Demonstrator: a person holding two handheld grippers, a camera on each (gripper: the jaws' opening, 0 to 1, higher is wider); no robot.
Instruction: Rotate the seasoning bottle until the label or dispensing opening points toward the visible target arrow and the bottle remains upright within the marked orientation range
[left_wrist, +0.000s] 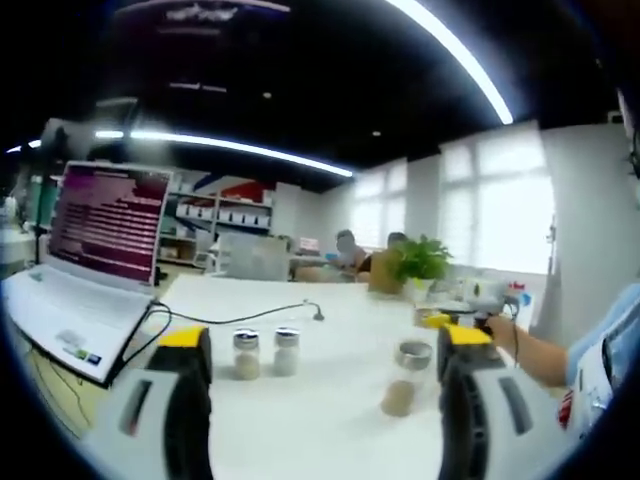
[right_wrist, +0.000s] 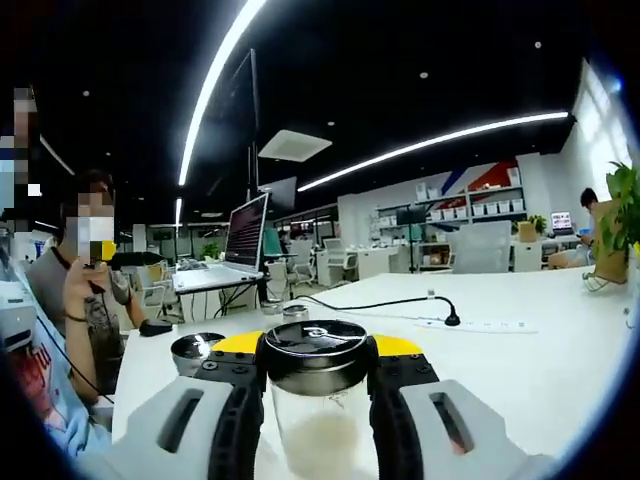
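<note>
Left gripper view: my left gripper (left_wrist: 325, 400) is hanging with its jaws wide apart, gripping nothing. Three bottles are standing on the white table (left_wrist: 330, 440) ahead: two small shakers (left_wrist: 265, 352) side by side between my fingers and beyond the tips, and a third clear bottle (left_wrist: 405, 378) just inside my right-hand finger (left_wrist: 470, 400), upright, metal lid on top, powder at the bottom. Beyond that finger I'm seeing my right gripper (left_wrist: 460, 322) coming in, with a hand (left_wrist: 505, 335) behind it. Laptop (left_wrist: 95, 270) is sitting off past my left-hand finger, cable (left_wrist: 240, 318) running across the table. Right gripper view: my right gripper (right_wrist: 318, 400) is clamping the seasoning bottle (right_wrist: 318, 400) just under its dark cap, one finger pad (right_wrist: 240, 420) on each side of the clear body. Bottle's long axis is running vertical, square between my fingers, so it's reading as upright. Another lidded jar (right_wrist: 196, 350) is sitting just past my left-hand finger. No target arrow or label in sight, so I can't tell how far the turn has to go. Judgement: right hand owns the twist; left is free to steady.
</note>
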